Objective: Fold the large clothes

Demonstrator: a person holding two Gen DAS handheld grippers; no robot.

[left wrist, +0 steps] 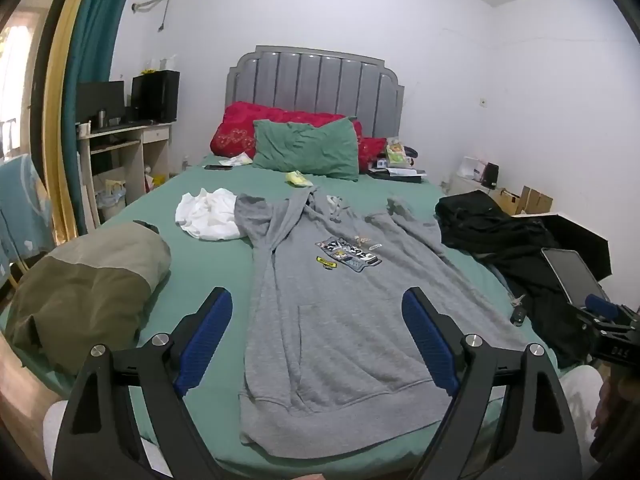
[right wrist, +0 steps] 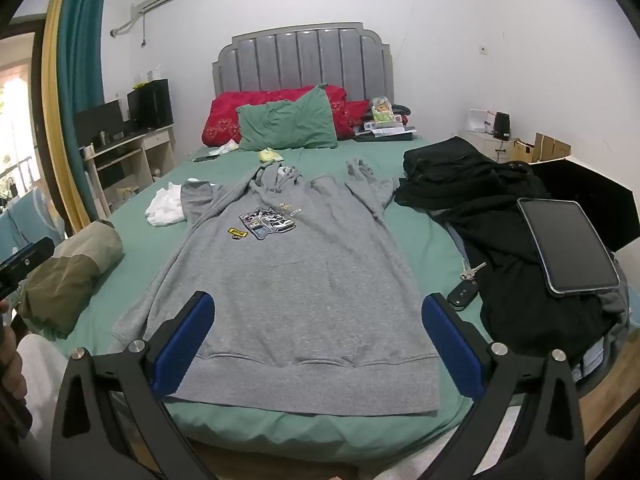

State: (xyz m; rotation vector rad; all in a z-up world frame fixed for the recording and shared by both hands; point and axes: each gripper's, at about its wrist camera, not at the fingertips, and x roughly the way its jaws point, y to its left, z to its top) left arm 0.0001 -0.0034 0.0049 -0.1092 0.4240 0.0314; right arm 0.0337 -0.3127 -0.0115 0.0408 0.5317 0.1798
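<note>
Both wrist cameras look from the foot of the bed [left wrist: 208,264] toward the grey headboard [left wrist: 314,80], angled slightly down and close over the hem of the grey hoodie [left wrist: 332,320]. The left view sits further left, the right further right, nearer the tablet [right wrist: 568,240]. Both share hoodie, pillows and headboard.

Your left gripper [left wrist: 316,336] hangs above the foot of the bed [left wrist: 208,272] with its blue pads [left wrist: 206,338] spread wide and nothing between them. Straight ahead of the jaws the grey hoodie [left wrist: 320,320] lies face up, hem nearest you, hood at the far end. Beyond your left finger sits an olive bundle [left wrist: 84,280], and farther out a crumpled white garment [left wrist: 208,220] touches the hoodie's sleeve. Off past your right finger lies a black clothes pile [left wrist: 500,240], with the right gripper [left wrist: 612,320] at the edge of view.
</note>
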